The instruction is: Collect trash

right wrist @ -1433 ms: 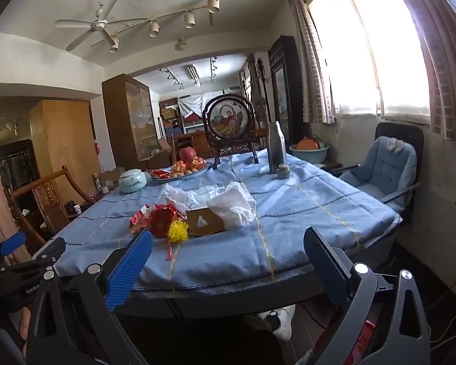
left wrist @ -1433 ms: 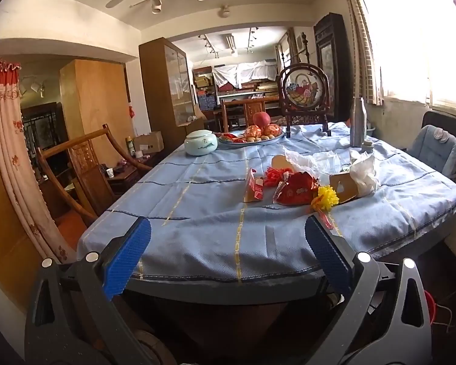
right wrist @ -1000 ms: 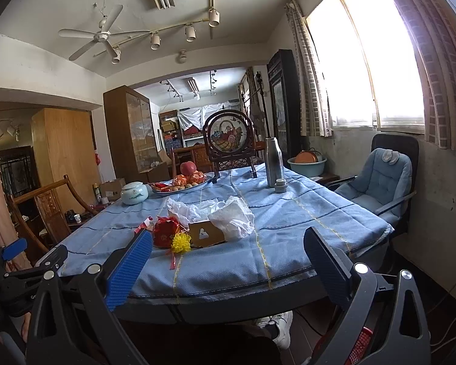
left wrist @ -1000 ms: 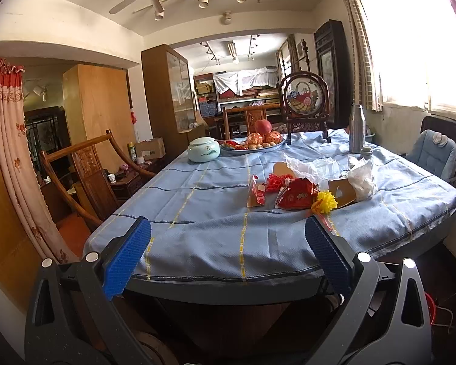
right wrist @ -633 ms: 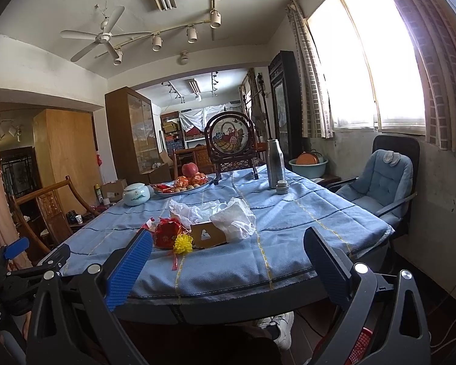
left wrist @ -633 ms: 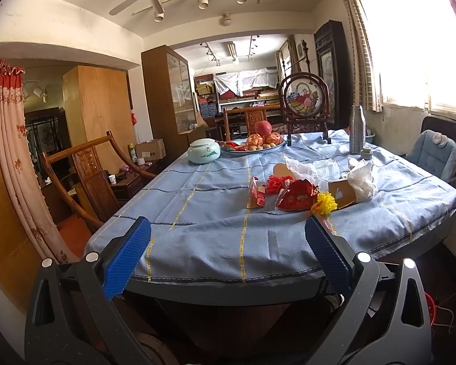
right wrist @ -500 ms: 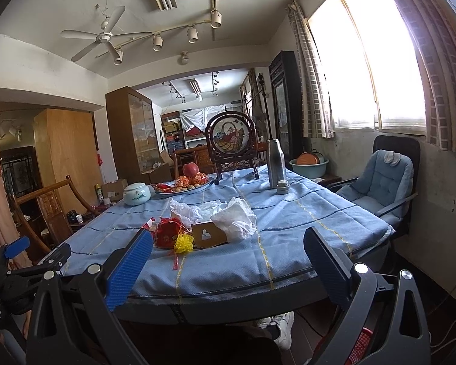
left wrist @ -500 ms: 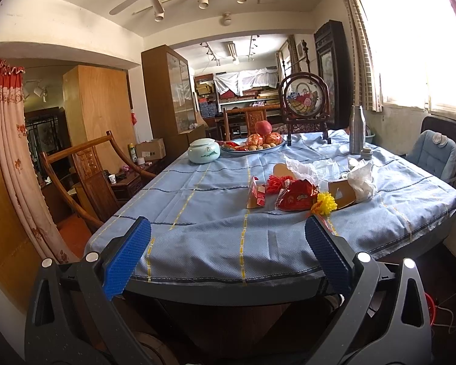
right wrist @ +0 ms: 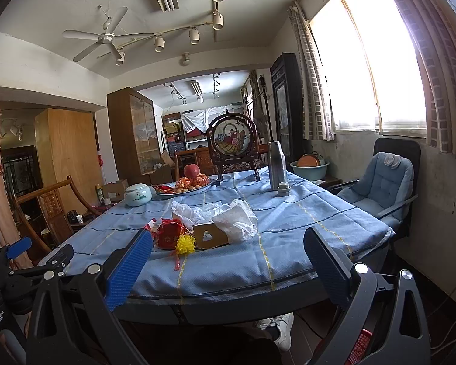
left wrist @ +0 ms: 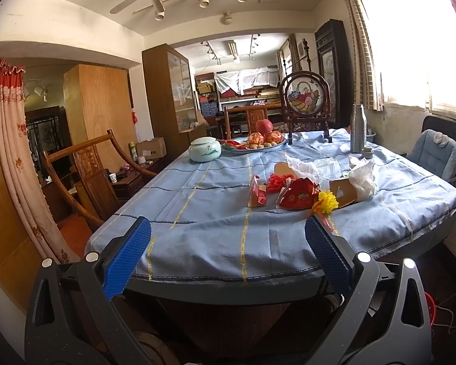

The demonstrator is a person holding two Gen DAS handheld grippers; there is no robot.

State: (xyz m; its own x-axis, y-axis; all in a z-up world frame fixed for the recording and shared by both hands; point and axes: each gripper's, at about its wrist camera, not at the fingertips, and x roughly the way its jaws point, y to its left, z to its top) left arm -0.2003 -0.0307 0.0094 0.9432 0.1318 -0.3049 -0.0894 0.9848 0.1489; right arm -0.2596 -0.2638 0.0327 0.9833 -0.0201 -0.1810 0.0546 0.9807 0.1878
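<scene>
Blue-clothed table [left wrist: 215,188] carries the trash pile [left wrist: 307,182], just in front of the fruit plate [left wrist: 253,146]. I hold the left gripper [left wrist: 228,255] and right gripper [right wrist: 228,261] at the table's near edge, both spread wide and empty, well short of the pile.

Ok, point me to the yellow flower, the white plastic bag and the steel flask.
yellow flower [right wrist: 185,243], right wrist view, centre of the petals.
white plastic bag [right wrist: 237,220], right wrist view, middle of the crumpled bulk.
steel flask [right wrist: 277,167], right wrist view, mid-body.
</scene>
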